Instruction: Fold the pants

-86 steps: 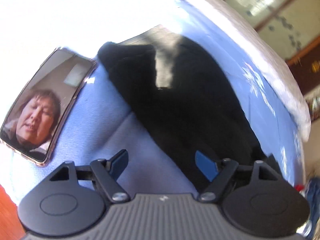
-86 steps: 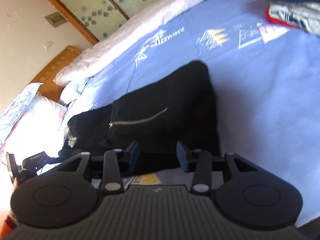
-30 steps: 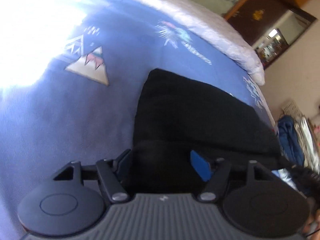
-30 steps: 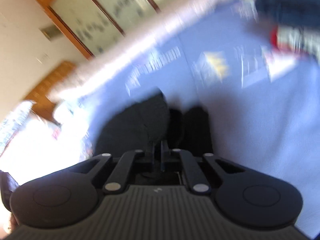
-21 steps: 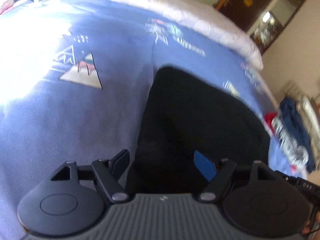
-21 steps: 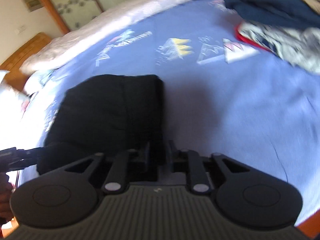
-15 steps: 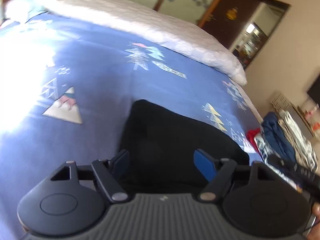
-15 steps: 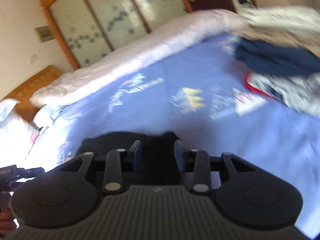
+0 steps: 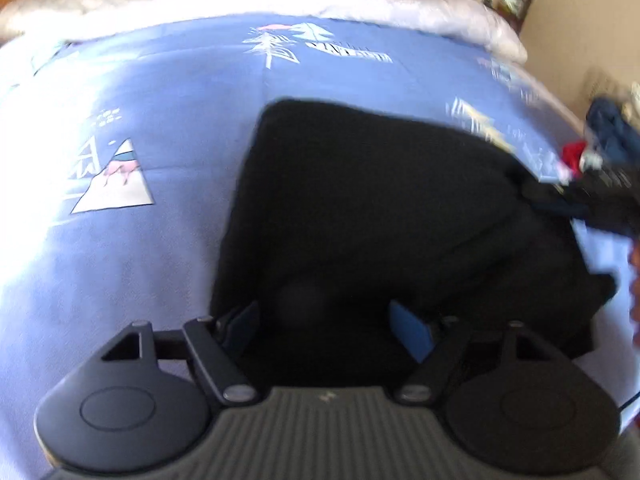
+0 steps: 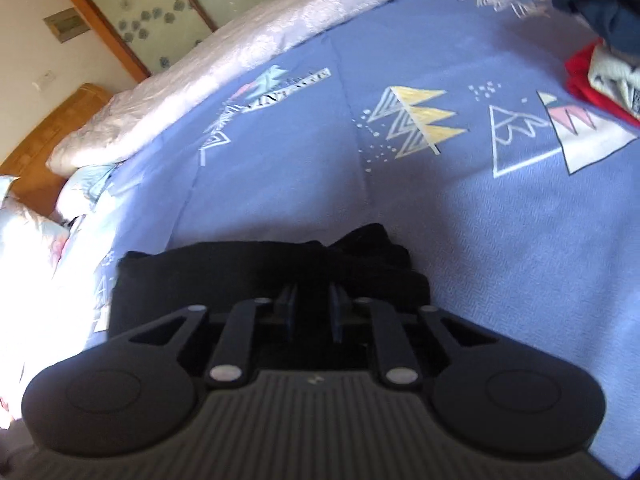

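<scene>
The black pants (image 9: pixel 372 216) lie folded into a compact block on the blue patterned bedspread (image 9: pixel 168 128). My left gripper (image 9: pixel 326 326) is open, its blue-padded fingers over the near edge of the pants and not pinching them. In the right wrist view the pants (image 10: pixel 248 276) sit just ahead of my right gripper (image 10: pixel 312 312), whose fingers stand a narrow gap apart over the bunched right end of the fabric; whether they hold cloth is unclear.
A pale quilt (image 10: pixel 248 52) runs along the far side of the bed. A pile of dark blue, red and grey clothes (image 10: pixel 600 32) lies at the right. A wooden headboard (image 10: pixel 44 136) and pillows are at the left.
The pants went from a long shape to a folded block. My right gripper shut on the fabric, carried it over, then opened. Both grippers now sit low at the pants' near edge.
</scene>
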A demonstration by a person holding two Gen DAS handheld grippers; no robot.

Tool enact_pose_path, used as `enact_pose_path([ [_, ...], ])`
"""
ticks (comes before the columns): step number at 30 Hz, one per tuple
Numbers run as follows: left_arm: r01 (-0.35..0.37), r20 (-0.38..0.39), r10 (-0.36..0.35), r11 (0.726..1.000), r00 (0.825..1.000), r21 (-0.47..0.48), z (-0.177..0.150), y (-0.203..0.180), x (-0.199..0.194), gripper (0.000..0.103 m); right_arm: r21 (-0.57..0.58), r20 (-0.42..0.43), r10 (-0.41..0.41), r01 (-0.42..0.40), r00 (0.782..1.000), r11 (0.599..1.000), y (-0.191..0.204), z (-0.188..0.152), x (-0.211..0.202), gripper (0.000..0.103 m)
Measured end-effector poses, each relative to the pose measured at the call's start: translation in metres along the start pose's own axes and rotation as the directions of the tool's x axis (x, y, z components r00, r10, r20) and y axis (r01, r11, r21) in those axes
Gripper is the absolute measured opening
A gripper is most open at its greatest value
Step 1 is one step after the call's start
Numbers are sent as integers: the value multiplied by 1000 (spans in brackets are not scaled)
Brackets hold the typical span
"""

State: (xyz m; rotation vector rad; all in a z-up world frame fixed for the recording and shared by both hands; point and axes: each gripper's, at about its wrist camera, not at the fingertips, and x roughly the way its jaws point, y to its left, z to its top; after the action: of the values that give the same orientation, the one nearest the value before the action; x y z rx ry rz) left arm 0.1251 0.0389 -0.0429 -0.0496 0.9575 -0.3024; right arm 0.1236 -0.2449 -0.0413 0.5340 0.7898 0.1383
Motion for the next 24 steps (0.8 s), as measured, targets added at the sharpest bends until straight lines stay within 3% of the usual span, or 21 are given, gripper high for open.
enact_pose_path([
  [1,18,31,-17,1000,999,-22,-1,8,-13,78,23,28,17,-18,999,1000,-4,-3,-14,43],
  [3,10,80,-4,997,997,-71,-1,28,-32,94,48,97,9,-14,995,999,-13,-11,-41,67],
  [5,-3,78,15,989,997,-150,-1,55,-37,95,85,108,27,-36,994,996,-30,-21,-62,67],
  [8,-22,8,26,960,1000,-281,-3,87,-31,95,190,77,39,-53,996,980,-54,-43,-79,69],
  [11,-61,-4,62,952,998,-299,-16,89,-32,94,238,87,52,-71,995,969,-60,-65,-96,69],
  [14,-155,-48,147,952,988,-264,-27,77,-29,94,224,67,37,-51,997,973,-51,-75,-101,69],
  [18,-257,-44,253,948,966,-188,-33,54,-44,93,116,71,-1,-7,997,993,-20,-75,-107,69],
  [21,-274,-6,277,949,961,-154,-38,40,-66,93,-17,80,-35,37,996,999,13,-80,-111,69],
  [24,-253,13,258,955,966,-152,-44,29,-79,93,-121,79,-48,58,996,991,43,-88,-111,69],
])
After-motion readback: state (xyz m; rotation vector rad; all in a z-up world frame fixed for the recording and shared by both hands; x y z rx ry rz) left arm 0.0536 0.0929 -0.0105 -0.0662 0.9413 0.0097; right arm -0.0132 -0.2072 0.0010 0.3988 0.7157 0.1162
